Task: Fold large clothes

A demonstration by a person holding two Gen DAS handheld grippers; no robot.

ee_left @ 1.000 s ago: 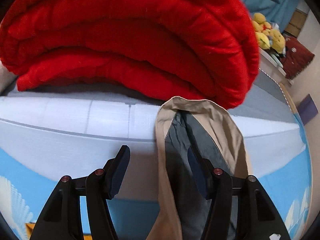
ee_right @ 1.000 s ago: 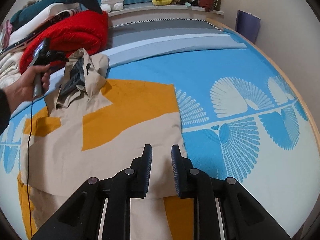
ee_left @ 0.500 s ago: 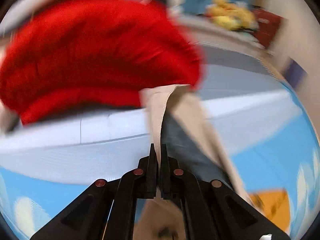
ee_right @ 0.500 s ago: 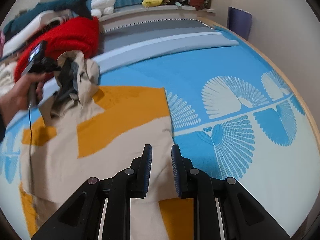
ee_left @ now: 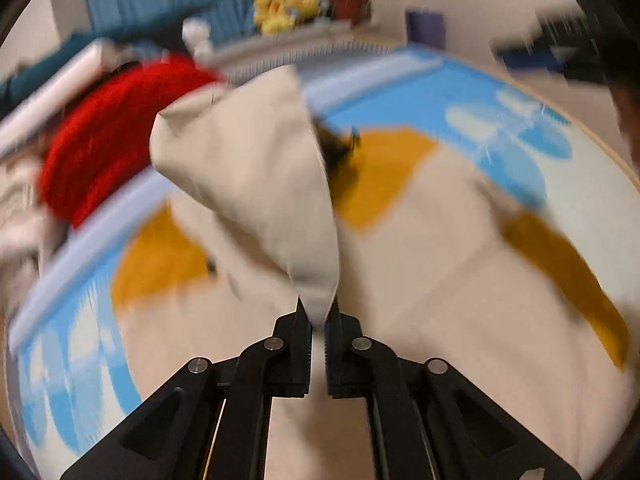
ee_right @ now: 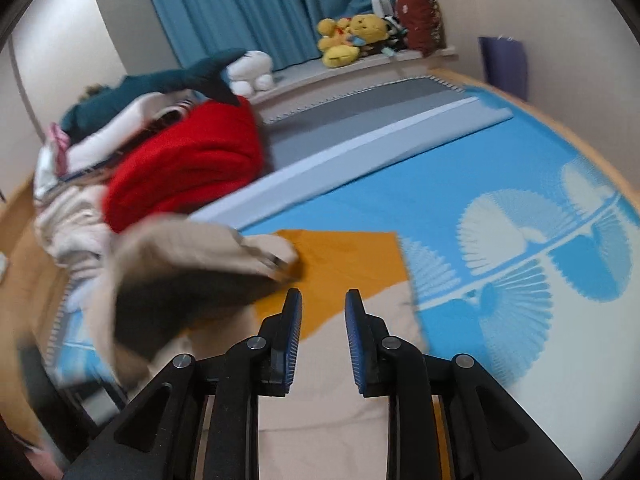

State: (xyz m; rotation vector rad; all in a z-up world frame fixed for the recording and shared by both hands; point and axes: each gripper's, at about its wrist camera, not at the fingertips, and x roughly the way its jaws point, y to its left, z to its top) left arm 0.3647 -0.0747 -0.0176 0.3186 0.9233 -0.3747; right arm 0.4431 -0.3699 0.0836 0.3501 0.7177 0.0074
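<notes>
A large beige and orange hooded garment (ee_left: 420, 248) lies spread on the blue patterned bed. My left gripper (ee_left: 318, 316) is shut on the beige hood (ee_left: 256, 176) and holds it lifted over the garment's body; the view is blurred by motion. In the right wrist view the hood (ee_right: 188, 272) hangs raised at the left, its dark lining showing, above the garment (ee_right: 344, 264). My right gripper (ee_right: 320, 312) is open and empty, just above the garment's beige and orange part.
A folded red blanket (ee_right: 188, 168) and a pile of white bedding (ee_right: 76, 216) lie at the bed's far left. Plush toys (ee_right: 348, 40) sit on the sill by the blue curtain. The blue sheet (ee_right: 500, 208) extends right to the wooden bed edge.
My left gripper shut on the hood, then lifted and swung it back over the garment's body. My right gripper opened a little wider and moved forward over the garment.
</notes>
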